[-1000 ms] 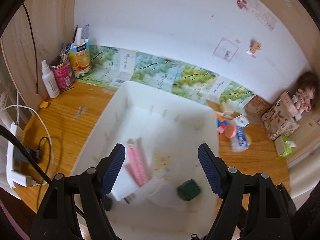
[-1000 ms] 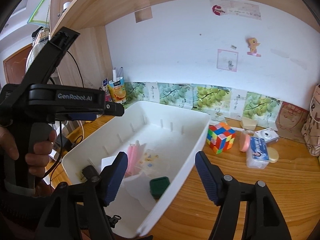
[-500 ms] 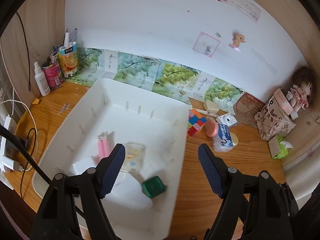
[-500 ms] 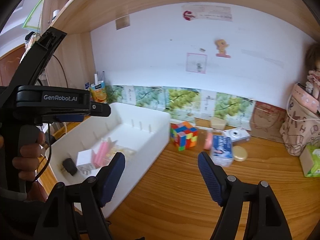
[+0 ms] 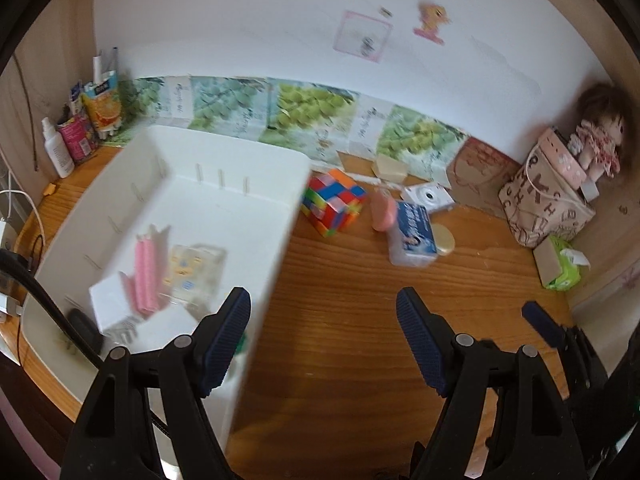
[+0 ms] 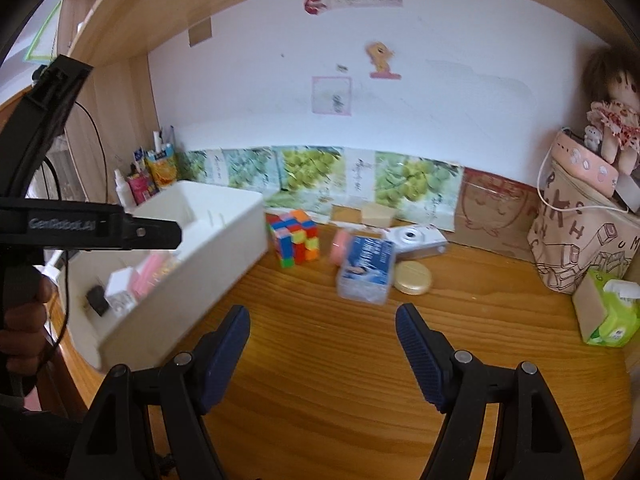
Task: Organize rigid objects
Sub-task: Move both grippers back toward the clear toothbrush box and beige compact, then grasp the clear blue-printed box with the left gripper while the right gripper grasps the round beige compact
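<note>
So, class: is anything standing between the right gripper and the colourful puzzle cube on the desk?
Nothing visible does. Bare wooden desk lies between the open right gripper and the puzzle cube. The white bin sits to the cube's left and the blue-labelled box to its right, both off the path.

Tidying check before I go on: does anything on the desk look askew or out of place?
Yes. The blue-labelled clear box leans tilted against the pink disc rather than lying flat, and it, the cube, camera and gold tin sit loose outside the white bin.
</note>
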The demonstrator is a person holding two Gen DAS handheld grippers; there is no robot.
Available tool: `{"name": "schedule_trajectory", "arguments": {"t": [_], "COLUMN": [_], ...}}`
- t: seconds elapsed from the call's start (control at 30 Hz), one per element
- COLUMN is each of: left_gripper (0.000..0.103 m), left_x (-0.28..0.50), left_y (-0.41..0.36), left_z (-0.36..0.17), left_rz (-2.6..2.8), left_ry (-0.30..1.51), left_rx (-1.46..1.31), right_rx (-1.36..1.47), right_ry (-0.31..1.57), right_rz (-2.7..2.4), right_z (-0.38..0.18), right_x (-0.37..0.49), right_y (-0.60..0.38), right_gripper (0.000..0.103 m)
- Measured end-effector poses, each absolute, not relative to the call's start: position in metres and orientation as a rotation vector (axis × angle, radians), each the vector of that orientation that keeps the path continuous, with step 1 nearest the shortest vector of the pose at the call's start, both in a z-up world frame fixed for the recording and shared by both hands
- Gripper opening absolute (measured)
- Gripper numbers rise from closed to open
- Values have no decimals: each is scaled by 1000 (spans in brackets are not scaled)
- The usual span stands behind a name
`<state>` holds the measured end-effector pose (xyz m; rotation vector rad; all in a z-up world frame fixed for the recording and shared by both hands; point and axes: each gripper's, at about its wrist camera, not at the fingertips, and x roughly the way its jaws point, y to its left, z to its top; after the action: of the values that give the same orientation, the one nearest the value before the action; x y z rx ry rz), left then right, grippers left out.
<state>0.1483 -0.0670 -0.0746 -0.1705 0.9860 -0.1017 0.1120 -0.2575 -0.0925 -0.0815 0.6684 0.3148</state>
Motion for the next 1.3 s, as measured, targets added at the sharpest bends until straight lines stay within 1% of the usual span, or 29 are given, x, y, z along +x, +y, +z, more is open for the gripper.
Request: {"name": "schedule_trajectory", "arguments": {"t": [0.43, 0.6, 0.83, 0.93, 1.03, 1.3], "left_gripper": [78, 78, 79, 82, 82, 84], "left_x": [197, 221, 254, 267, 280, 300], "left_y": [-140, -162, -175, -177, -180, -191], "left_z": [-87, -92, -110, -121, -134, -161], "left_rz": [-191, -212, -228, -228, -223, -204], "left_ry": [1071, 1108, 1215, 1267, 1319, 1415], "left_rx": [-190, -154, -196, -227, -259, -237], "right_rx": [-213, -264, -314, -324, -330, -294], "right_ry": [676, 694, 752, 777, 803, 841], "right_rz": [369, 411, 515, 551, 574, 591], "right_z": [-105, -114, -135, -145, -156, -174], "right_x": [186, 218, 256, 266, 274, 285], "right_y": [-318, -331, -334, -333, -330, -326], "right_gripper": [76, 76, 76, 76, 76, 76]}}
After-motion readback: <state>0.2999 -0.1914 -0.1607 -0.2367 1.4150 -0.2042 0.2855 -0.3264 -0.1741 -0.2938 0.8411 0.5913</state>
